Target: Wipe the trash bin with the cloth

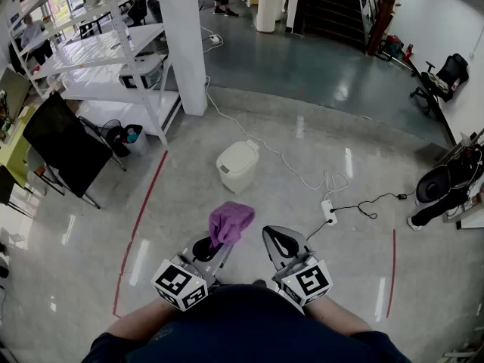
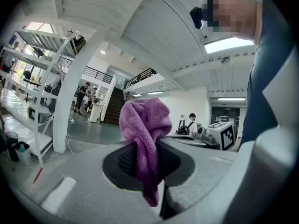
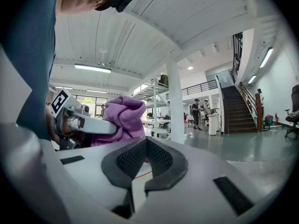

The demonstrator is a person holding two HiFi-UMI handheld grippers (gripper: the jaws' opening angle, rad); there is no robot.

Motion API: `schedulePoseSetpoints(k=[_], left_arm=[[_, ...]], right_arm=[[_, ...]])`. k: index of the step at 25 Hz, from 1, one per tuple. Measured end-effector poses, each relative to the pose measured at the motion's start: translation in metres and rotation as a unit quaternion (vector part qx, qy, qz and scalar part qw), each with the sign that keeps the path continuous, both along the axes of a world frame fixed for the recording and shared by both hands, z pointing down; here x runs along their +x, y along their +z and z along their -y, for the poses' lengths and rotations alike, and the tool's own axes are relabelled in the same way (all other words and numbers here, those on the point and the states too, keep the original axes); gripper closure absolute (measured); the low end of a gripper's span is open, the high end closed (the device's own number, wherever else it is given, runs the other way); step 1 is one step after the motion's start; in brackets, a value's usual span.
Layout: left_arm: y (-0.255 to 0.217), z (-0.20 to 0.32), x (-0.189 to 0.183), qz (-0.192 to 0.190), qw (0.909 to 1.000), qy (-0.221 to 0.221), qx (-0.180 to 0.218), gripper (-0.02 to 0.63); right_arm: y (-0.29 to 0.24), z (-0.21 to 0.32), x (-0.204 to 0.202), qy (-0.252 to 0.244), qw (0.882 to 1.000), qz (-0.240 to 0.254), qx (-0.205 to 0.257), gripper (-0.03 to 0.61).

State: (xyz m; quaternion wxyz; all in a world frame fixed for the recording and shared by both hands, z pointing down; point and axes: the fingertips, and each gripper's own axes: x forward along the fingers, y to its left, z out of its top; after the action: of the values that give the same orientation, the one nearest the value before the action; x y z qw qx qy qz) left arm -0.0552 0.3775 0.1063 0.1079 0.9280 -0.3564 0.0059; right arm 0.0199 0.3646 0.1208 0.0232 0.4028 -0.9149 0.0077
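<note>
While the bin waits untouched, head view: left gripper (image 1: 214,248) sits low in the frame, just left of centre, clamped on a purple cloth (image 1: 230,221) that bunches above its tips. Right gripper (image 1: 280,245) is just beside it at lower centre, carrying nothing. Trash bin (image 1: 237,165), cream with the lid down, stands on the floor (image 1: 181,195) in mid-frame, well apart from both grippers. A power strip (image 1: 329,212) and its white cable lie right of centre. A white pillar (image 1: 181,44) and shelving rack (image 1: 106,51) are at the upper left.

Left gripper view: jaws pinched narrow on a fold of the cloth at centre. Most of it balloons above the pads and a tail hangs below. The bin is not visible here.

Right gripper view: jaws drawn together with nothing between the pads. The cloth and the left gripper show behind them, left of centre.

Handling, as a judgement: the cloth looks like soft, light terry that will drape and flatten against the bin, so the present mid-fold grip should do. The bin looks like light, smooth plastic and may slide or tip under wiping pressure. Steadying it at the lid or rim with the free right gripper seems wise.

Writing: no brand or label is legible. Only square black-and-white markers show, on the gripper cubes.
</note>
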Motion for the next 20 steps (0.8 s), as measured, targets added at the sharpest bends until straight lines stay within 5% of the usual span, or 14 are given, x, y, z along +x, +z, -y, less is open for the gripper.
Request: schedulePoseSetpoints(k=[20], left_arm=[[-0.001, 0.003, 0.024, 0.002, 1.0, -0.007, 0.0, 0.56]], right_arm=[[0.002, 0.004, 0.026, 0.001, 1.0, 0.007, 0.001, 0.568]])
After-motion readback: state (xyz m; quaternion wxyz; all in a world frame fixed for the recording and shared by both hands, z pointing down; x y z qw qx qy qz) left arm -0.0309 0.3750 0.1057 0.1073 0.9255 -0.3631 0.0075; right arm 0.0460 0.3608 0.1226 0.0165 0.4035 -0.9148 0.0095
